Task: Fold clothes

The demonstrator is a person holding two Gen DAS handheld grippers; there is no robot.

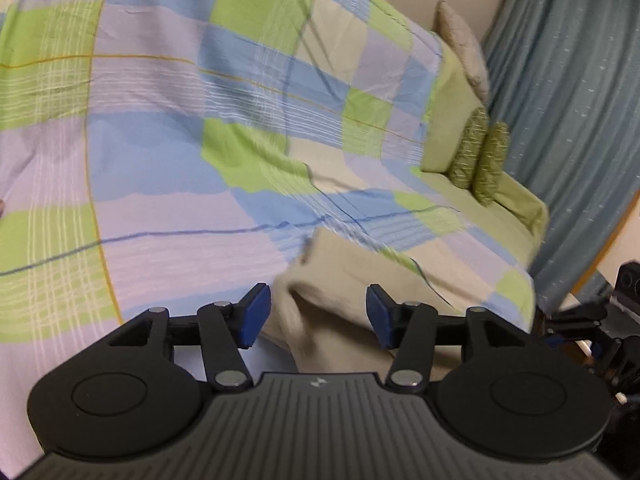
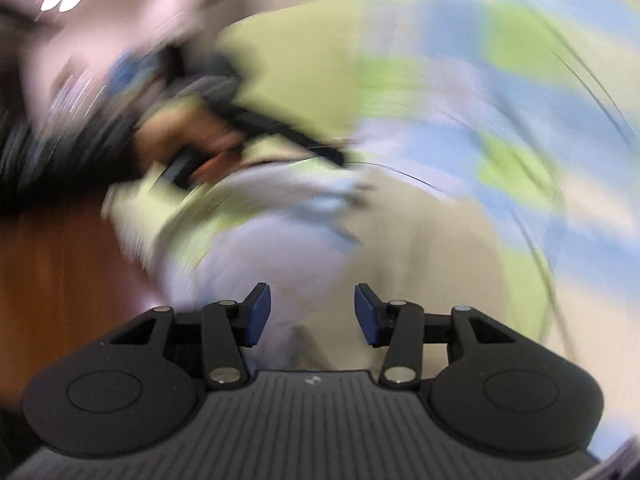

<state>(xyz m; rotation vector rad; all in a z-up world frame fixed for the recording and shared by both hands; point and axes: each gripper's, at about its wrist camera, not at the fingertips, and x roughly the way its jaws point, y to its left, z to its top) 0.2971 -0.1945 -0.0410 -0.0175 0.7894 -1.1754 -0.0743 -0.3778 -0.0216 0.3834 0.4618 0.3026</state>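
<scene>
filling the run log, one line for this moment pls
left gripper open | right gripper open | cream garment on checked bedsheet, ungripped | right view blurred

Left claw (image 1: 318, 316): jaws spread wide, blue pads (image 1: 256, 314) facing each other, nothing pinched between them. Right claw (image 2: 312, 314): jaws likewise apart, blue pads (image 2: 366, 314) bare. Hand (image 2: 180, 140): blurred in the right wrist view, wrapped around the dark handle of the left claw.

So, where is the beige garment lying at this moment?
In the left wrist view the beige garment lies on the checked bedspread, low in the frame, just ahead of the open left gripper.
</scene>
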